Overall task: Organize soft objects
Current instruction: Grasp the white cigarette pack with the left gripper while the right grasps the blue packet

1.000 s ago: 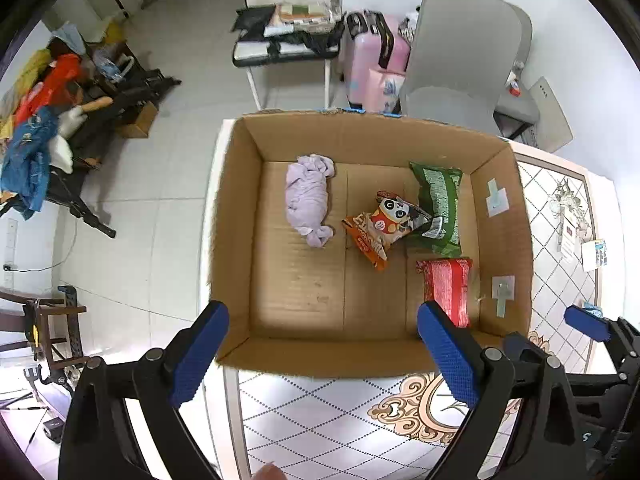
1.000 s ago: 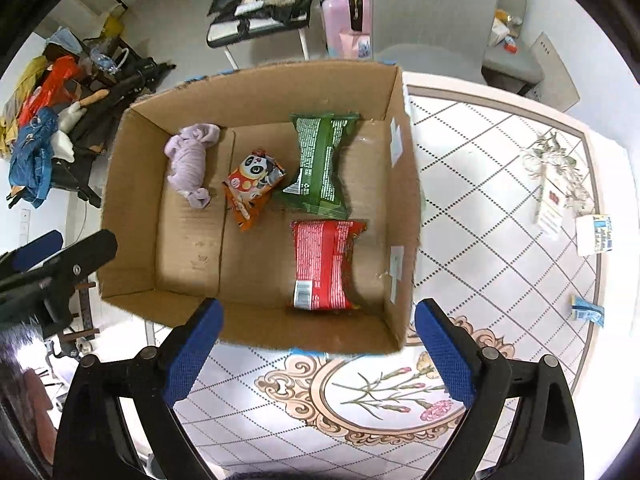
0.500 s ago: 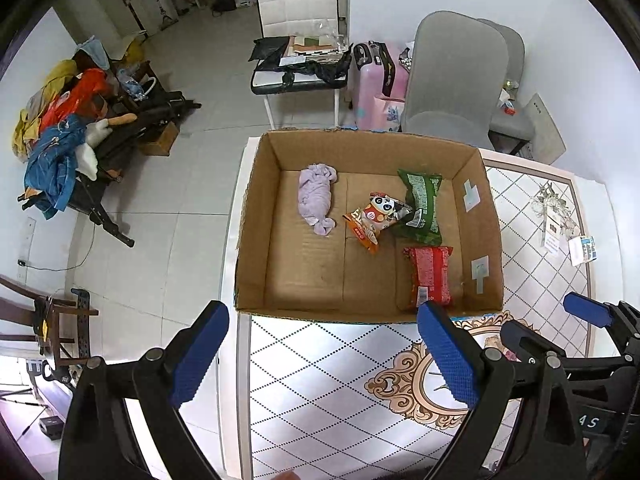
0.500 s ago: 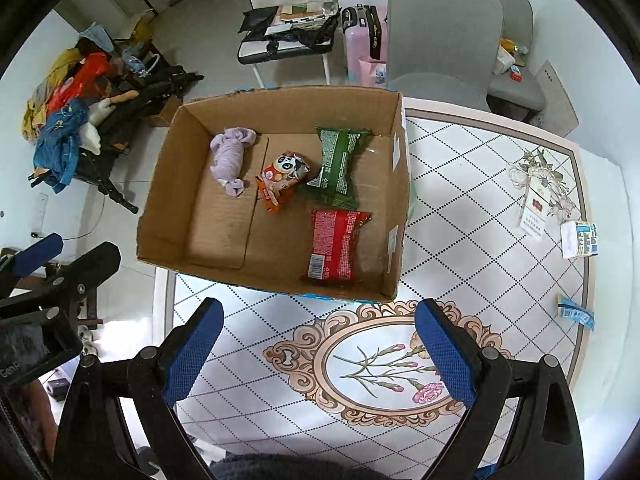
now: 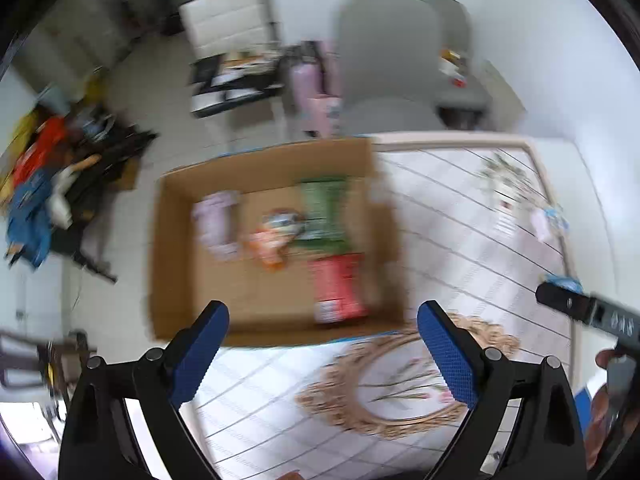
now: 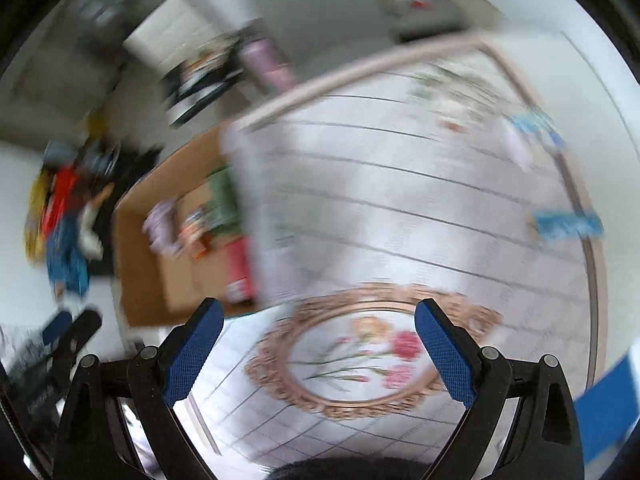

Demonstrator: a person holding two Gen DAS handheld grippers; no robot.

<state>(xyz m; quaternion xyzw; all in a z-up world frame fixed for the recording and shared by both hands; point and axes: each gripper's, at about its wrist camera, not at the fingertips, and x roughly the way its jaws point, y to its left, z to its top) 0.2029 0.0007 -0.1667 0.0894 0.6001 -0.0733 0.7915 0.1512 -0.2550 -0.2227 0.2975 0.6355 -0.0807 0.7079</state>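
Both views are blurred by motion. An open cardboard box [image 5: 176,248] sits at the table's left end. Inside it lie a lilac cloth bundle [image 5: 218,220], an orange panda snack bag [image 5: 276,236], a green packet [image 5: 324,216] and a red packet [image 5: 338,288]. My left gripper [image 5: 322,348] hangs open and empty above the box's near wall. My right gripper [image 6: 318,348] is open and empty over the table's floral medallion [image 6: 372,352], well right of the box [image 6: 140,264]. A blue packet [image 6: 568,226] lies near the table's right edge.
The patterned tabletop [image 5: 460,240] spreads to the right of the box, with small papers and packets [image 5: 548,216] near its far corner. A grey chair [image 5: 388,80] and a pink suitcase [image 5: 316,96] stand behind. Clothes are piled on the floor [image 5: 36,168] at the left.
Both grippers have pulled back from the box and swung to the right; the right one now looks mostly at the tabletop. The items in the box lie as before.
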